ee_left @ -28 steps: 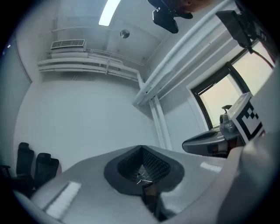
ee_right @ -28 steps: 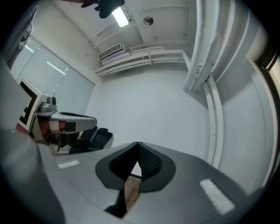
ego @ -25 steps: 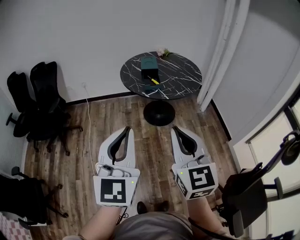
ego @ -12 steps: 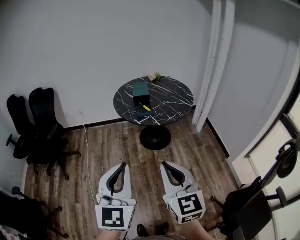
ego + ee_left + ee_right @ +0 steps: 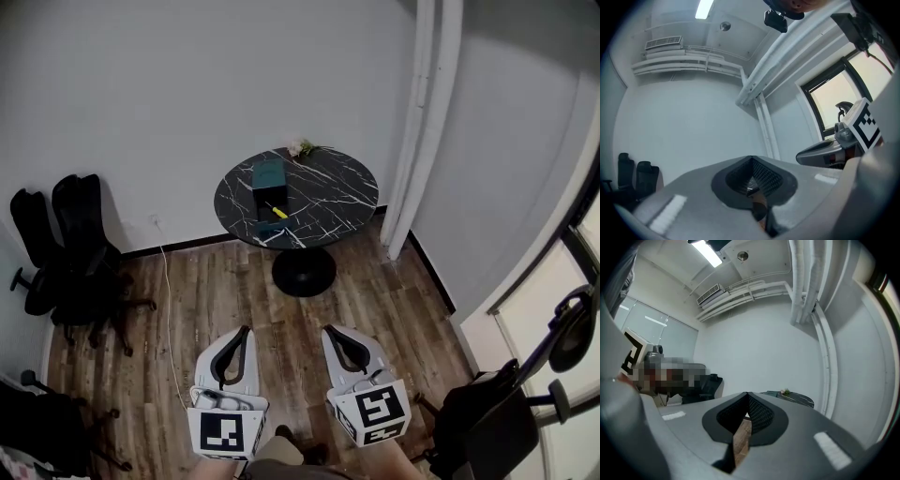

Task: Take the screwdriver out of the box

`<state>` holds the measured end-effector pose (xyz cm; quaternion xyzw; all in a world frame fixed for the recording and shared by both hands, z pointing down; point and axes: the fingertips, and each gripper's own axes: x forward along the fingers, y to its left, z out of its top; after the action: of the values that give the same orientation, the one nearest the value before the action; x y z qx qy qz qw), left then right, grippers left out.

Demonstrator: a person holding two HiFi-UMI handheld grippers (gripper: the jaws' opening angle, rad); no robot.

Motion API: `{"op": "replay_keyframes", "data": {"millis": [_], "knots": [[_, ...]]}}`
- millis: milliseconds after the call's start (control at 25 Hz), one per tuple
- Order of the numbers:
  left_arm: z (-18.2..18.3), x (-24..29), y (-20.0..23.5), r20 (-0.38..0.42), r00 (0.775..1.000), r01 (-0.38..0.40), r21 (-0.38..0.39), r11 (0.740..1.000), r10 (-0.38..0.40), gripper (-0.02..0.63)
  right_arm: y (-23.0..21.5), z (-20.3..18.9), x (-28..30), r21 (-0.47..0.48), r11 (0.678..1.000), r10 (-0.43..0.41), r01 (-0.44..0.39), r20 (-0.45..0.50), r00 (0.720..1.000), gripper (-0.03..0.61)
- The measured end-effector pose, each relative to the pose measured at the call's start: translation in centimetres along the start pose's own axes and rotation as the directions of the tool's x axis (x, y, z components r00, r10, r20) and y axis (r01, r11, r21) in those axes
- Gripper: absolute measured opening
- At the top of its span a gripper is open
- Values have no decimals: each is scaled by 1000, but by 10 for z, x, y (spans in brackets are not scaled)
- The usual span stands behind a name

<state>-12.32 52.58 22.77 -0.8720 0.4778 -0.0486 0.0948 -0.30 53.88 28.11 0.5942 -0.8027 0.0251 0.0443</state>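
A round black marble table [image 5: 328, 192] stands far ahead by the wall. On it sits a teal box [image 5: 268, 175] with its lid open toward me, and a yellow-handled screwdriver [image 5: 277, 213] lies in the open part. My left gripper [image 5: 238, 335] and right gripper [image 5: 339, 335] hang low over the wooden floor, well short of the table, both shut and holding nothing. In the right gripper view the table [image 5: 797, 399] shows small beyond the shut jaws.
Two black office chairs [image 5: 66, 248] stand at the left wall, with a white cable [image 5: 166, 281] trailing across the floor. Another chair [image 5: 487, 412] is at the lower right. A white pipe [image 5: 417, 131] runs down the wall right of the table.
The view has tilted up, so the table sits a little further left and both grippers lie lower in the picture. Both grippers stay shut.
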Motion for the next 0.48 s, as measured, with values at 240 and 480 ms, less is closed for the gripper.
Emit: {"op": "replay_keyframes", "data": {"millis": [240, 480], "knots": [[-8, 36, 4, -10, 1000, -7, -6, 1000, 7, 0, -30, -6, 25, 5, 1000, -9, 9, -11, 1000, 26], [-23, 90, 22, -14, 1000, 0, -25, 1000, 0, 0, -50, -8, 79, -4, 1000, 2, -2, -32, 999, 26]]}}
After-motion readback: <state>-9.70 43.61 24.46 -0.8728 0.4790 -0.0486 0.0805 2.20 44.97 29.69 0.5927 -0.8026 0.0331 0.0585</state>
